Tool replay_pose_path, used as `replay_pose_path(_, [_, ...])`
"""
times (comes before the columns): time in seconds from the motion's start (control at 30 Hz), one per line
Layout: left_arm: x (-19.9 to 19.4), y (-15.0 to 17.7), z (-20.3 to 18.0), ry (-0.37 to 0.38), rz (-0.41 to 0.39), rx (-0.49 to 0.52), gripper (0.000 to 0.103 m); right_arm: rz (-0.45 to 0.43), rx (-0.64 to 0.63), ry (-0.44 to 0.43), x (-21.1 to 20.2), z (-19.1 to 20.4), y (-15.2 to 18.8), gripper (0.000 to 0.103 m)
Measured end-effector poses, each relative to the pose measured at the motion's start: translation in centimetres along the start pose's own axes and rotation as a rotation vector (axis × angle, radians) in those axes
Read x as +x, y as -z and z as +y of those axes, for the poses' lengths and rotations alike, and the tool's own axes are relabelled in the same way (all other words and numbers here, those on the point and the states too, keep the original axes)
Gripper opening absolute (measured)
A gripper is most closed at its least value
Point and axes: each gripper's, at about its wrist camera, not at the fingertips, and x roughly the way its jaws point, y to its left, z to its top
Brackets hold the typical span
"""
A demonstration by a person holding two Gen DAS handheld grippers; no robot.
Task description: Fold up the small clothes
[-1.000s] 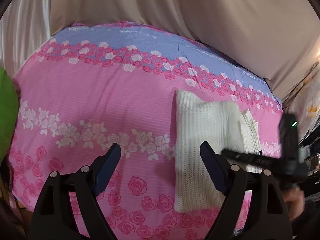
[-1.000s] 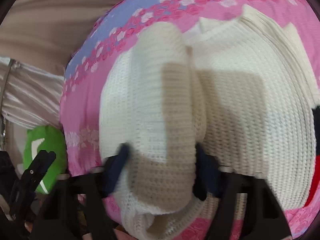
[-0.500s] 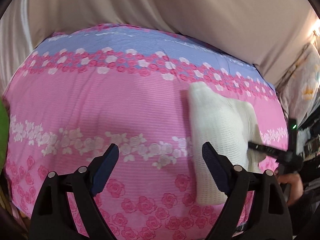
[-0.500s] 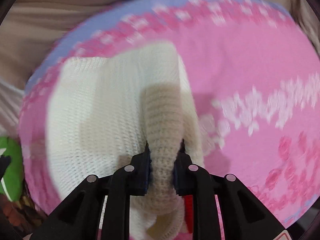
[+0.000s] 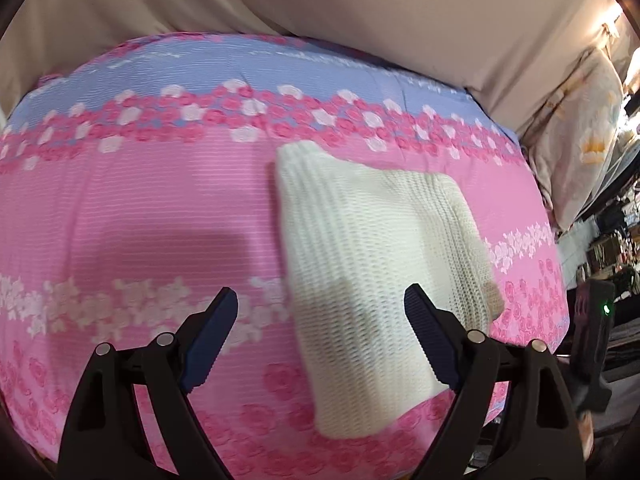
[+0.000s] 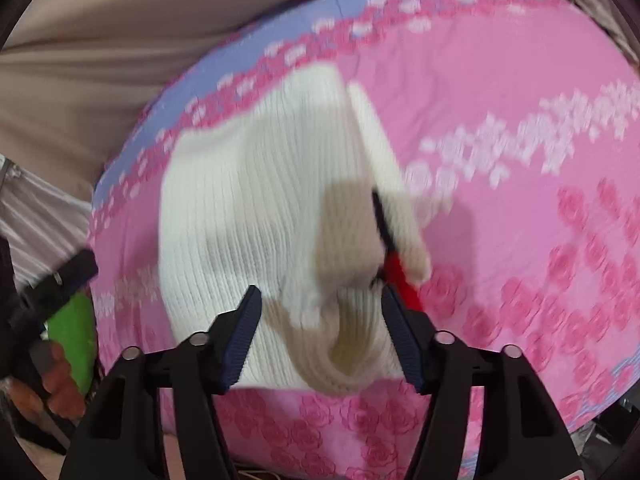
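A folded white knit garment (image 5: pixel 380 280) is seen lying on a pink floral bedspread (image 5: pixel 140 208). The right gripper (image 6: pixel 320 320), its jaws just opened, appears released above it; the left gripper (image 5: pixel 320 312) is held wide open, empty.

Right wrist view motion-blurred; we cannot read knit detail on white sweater (image 6: pixel 256 216) there. Red and dark piece (image 6: pixel 394 256) under its folded edge mostly hidden; we cannot identify it. Green object (image 6: pixel 74 332) cut by left edge. Cluttered items (image 5: pixel 608 240) at far right too small.
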Motion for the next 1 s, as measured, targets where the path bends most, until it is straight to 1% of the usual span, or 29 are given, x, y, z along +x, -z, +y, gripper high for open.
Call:
replay_pose_path(0.03, [0.1,-0.1,-0.4,0.001,0.000,0.005,0.083,0.013,-0.001,-0.003,0.6,0.1,0.3,0.011])
replay_pose_path(0.07, [0.3,-0.1,-0.9,0.008,-0.002,0.015,0.083,0.002,0.004,-0.014,0.3,0.3,0.6,0.011])
replay_pose_path(0.13, [1.0,0.0,-1.7,0.004,0.005,0.038,0.083,-0.085,0.010,-0.037,-2.3,0.5,0.9,0.010])
replay_pose_path(0.2, [2.2,0.4,-2.2,-0.009,0.027,0.054,0.083,-0.116,0.013,0.010,-3.8,-0.4,1.1,0.010])
replay_pose_path(0.27, [3.9,1.1,-2.5,-0.041,0.065,0.059,0.083,-0.087,0.028,0.025,-3.1,-2.1,1.4,0.010])
replay_pose_path(0.3, [4.2,1.3,-2.5,-0.048,0.078,0.055,0.082,-0.059,0.033,0.047,-1.8,-3.0,1.6,0.010])
replay_pose_path(0.33, [4.4,1.6,-2.5,-0.046,0.094,0.048,0.082,-0.001,0.039,0.072,0.4,-4.1,2.0,0.012])
replay_pose_path(0.37, [4.2,1.7,-2.4,-0.042,0.095,0.043,0.082,0.048,0.062,0.055,2.1,-5.0,2.3,0.012])
replay_pose_path(0.4, [4.0,1.8,-2.2,-0.043,0.088,0.040,0.082,0.043,0.086,0.036,2.1,-5.2,2.3,0.015])
replay_pose_path(0.43, [3.5,1.9,-1.9,-0.051,0.075,0.039,0.082,0.023,0.110,0.025,1.1,-5.0,2.1,0.019])
replay_pose_path(0.47, [3.3,1.9,-1.6,-0.063,0.067,0.035,0.082,-0.004,0.117,0.025,-0.1,-4.7,1.8,0.022])
replay_pose_path(0.5, [3.0,2.0,-1.0,-0.074,0.061,0.026,0.082,-0.039,0.119,0.033,-1.5,-4.2,1.6,0.027])
replay_pose_path(0.53, [2.8,2.1,-0.6,-0.079,0.061,0.019,0.082,-0.068,0.103,0.062,-3.1,-3.5,1.2,0.029])
replay_pose_path(0.6, [2.5,2.2,0.6,-0.099,0.065,-0.004,0.082,-0.143,0.006,0.143,-6.1,-1.0,0.1,0.029])
replay_pose_path(0.63, [2.4,2.3,1.2,-0.109,0.065,-0.019,0.082,-0.157,-0.042,0.134,-6.8,0.2,-0.7,0.029])
replay_pose_path(0.7, [2.0,2.5,2.2,-0.119,0.065,-0.050,0.082,-0.154,-0.115,0.059,-7.2,2.9,-2.5,0.026])
replay_pose_path(0.73, [1.9,2.4,2.5,-0.125,0.066,-0.058,0.082,-0.144,-0.161,-0.017,-6.6,5.2,-3.6,0.025])
replay_pose_path(0.77, [1.8,2.5,2.8,-0.131,0.066,-0.062,0.082,-0.136,-0.190,-0.052,-6.0,6.5,-4.3,0.024])
replay_pose_path(0.8, [1.6,2.6,3.1,-0.138,0.063,-0.061,0.082,-0.118,-0.241,-0.074,-4.5,8.8,-5.2,0.023])
replay_pose_path(0.87, [1.1,2.7,3.5,-0.153,0.054,-0.059,0.082,-0.070,-0.321,-0.053,-1.5,11.7,-6.0,0.023])
replay_pose_path(0.9, [1.0,2.7,3.7,-0.161,0.049,-0.061,0.082,-0.019,-0.367,-0.027,1.3,13.2,-6.6,0.023])
replay_pose_path(0.93, [0.9,2.8,3.9,-0.169,0.046,-0.065,0.082,0.044,-0.384,-0.011,3.9,13.8,-7.2,0.023])
replay_pose_path(1.0, [0.8,2.9,4.2,-0.175,0.046,-0.071,0.082,0.164,-0.395,0.051,9.1,13.1,-7.4,0.022])
